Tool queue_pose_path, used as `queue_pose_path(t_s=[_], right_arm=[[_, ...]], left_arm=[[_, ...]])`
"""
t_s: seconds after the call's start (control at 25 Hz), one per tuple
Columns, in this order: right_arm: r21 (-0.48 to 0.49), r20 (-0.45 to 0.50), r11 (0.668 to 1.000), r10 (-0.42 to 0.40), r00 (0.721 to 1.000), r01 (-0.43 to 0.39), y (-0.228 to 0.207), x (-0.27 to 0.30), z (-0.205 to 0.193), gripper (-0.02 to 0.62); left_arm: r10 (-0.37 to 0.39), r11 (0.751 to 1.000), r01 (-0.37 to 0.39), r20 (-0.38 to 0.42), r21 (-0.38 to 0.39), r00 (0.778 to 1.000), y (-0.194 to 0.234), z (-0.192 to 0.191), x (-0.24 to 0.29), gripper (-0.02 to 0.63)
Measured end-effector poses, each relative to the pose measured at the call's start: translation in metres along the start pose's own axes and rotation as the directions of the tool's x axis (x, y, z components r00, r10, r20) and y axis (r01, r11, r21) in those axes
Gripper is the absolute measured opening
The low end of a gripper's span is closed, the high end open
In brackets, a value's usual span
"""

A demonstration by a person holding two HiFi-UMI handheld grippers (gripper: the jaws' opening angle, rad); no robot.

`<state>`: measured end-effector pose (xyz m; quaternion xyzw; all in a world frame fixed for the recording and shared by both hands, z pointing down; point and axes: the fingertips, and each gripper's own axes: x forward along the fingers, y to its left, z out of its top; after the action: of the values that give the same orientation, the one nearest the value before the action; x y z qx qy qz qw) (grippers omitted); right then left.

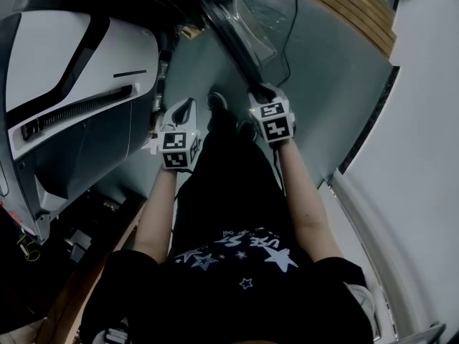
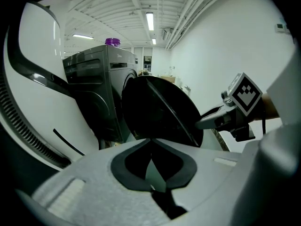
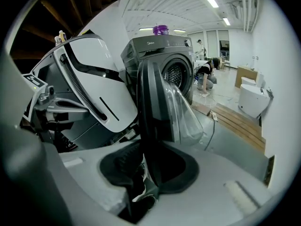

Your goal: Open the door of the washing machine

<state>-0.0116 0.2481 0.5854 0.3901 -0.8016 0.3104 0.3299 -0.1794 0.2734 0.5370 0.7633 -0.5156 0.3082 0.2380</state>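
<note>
The dark grey washing machine (image 3: 176, 55) stands at the back, its drum opening showing. Its round door (image 3: 151, 102) with a clear bowl has swung out and stands edge-on in the right gripper view. My right gripper (image 3: 149, 166) is shut on the door's black rim, which runs down between its pads; in the head view the right gripper (image 1: 256, 90) sits at the door's (image 1: 229, 38) near edge. My left gripper (image 2: 150, 147) is shut with nothing in it and hangs free beside the door (image 2: 160, 112), left of the right gripper (image 2: 225, 119).
A large white curved appliance (image 1: 72, 84) stands close on the left. A purple bottle (image 3: 161, 30) sits on top of the washer. Wooden planks (image 1: 351, 13) and a cable (image 1: 287, 49) lie on the grey floor; a white wall (image 1: 423, 156) runs along the right. A person (image 3: 205, 75) crouches far back.
</note>
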Motion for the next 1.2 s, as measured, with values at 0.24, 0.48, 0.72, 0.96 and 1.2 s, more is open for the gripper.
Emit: queue_pose_path(t_s=[0.24, 0.48, 0.72, 0.96, 1.2], right_arm=[[0.000, 0.006, 1.000, 0.030, 1.000, -0.030, 0.034, 0.008, -0.002, 0.107], [0.005, -0.008, 0.999, 0.049, 0.999, -0.049, 0.065, 0.017, -0.002, 0.115], [0.065, 0.014, 0.998, -0.020, 1.000, 0.019, 0.089, 0.023, -0.002, 0.114], [0.119, 0.061, 0.985, -0.129, 0.990, 0.121, 0.106, 0.013, 0.000, 0.114], [0.143, 0.109, 0.972, -0.202, 0.973, 0.186, 0.127, -0.020, 0.020, 0.114]], left_arm=[[0.022, 1.000, -0.022, -0.020, -0.001, 1.000, 0.013, -0.022, -0.021, 0.011], [0.013, 0.999, -0.015, -0.045, -0.042, 0.999, 0.027, -0.044, -0.033, 0.011], [-0.053, 0.998, 0.052, -0.031, -0.025, 0.998, 0.036, -0.057, -0.048, 0.011], [-0.088, 0.996, 0.088, -0.011, 0.011, 0.996, 0.060, -0.066, -0.077, 0.011], [-0.106, 0.994, 0.105, 0.047, 0.027, 0.993, 0.082, -0.053, -0.112, 0.011]])
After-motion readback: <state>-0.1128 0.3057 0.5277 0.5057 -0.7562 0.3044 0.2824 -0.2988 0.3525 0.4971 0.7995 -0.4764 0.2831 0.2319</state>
